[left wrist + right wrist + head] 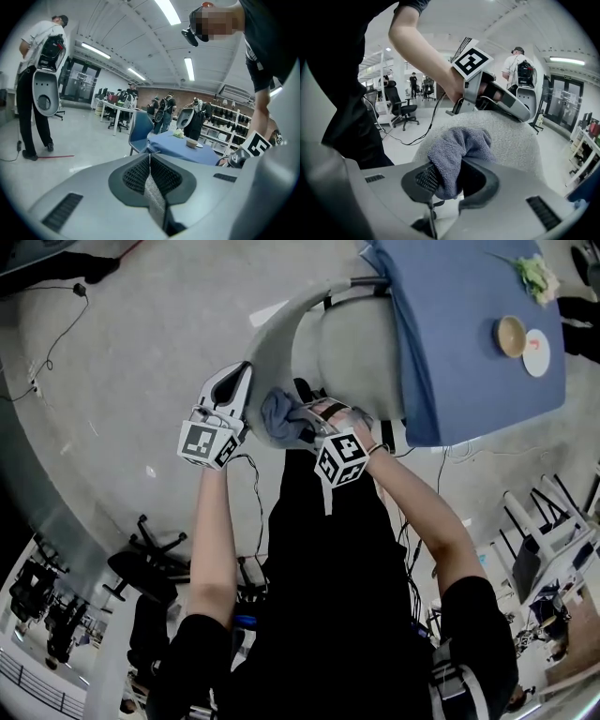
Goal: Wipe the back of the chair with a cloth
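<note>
Pinching a bunched-up blue-grey fluffy cloth (459, 150) in the right gripper (305, 420), jaws squeezed onto one fold, with most of the bundle puffing out in front. Pressing that cloth against the pale grey woven-fabric chair back (277, 324), close to the rounded top.

Resting the left gripper (239, 381) on the top edge of the chair back, just beside the cloth at its 9 o'clock in the head view. Jaws closed tip to tip there, with nothing plainly held, only a thin bit of grey weave showing behind the pads. Probably steadying the chair with the left and wiping with the right.

From the head view, a long curved chair back, running from about 7 o'clock, at the cloth, up toward 1 o'clock and the table with the blue cover (469, 371). Nearly all of the curve lying off at 1 o'clock from the right gripper, so most likely a sweep that way, away from the left gripper. No reaching needed first, with the cloth already touching and the right gripper the one doing the job.

Best to follow the bend and hold the cloth flat on the fabric; otherwise a slip off the rounded top seems likely. No telling from here how much of the back is already clean.
</note>
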Motion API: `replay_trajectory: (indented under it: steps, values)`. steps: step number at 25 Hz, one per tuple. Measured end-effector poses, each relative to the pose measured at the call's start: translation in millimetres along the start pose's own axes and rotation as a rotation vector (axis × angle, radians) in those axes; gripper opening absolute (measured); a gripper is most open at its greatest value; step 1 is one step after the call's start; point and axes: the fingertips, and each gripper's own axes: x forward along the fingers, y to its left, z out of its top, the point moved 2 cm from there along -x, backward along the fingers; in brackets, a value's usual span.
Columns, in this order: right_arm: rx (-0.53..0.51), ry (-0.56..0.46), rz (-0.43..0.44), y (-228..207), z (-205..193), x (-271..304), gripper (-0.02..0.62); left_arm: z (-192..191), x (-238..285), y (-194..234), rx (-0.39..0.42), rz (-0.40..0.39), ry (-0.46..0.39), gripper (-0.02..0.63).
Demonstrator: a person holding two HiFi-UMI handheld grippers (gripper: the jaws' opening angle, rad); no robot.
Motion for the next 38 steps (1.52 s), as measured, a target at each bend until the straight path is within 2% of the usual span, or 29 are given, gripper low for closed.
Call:
replay_trajectory:
  steps: [13, 18, 28, 34, 38]
  values:
    - [-0.003, 0.004, 0.087, 17, -41, 14, 0.109, 1, 4, 1, 0.005, 0.021, 0.000, 0.028]
    - [-0.033, 0.076, 0.146, 36, -74, 21, 0.109, -1, 4, 0, 0.011, 0.030, 0.002, 0.028]
    - [-0.007, 0.210, 0.252, 73, -129, 21, 0.109, 1, 3, 2, 0.025, 0.039, 0.009, 0.028]
    - [-0.070, 0.298, 0.346, 95, -161, 11, 0.109, 1, 2, 1, 0.023, 0.043, 0.011, 0.028]
    - [-0.086, 0.335, 0.380, 105, -175, 2, 0.109, 2, 2, 1, 0.023, 0.045, 0.009, 0.028]
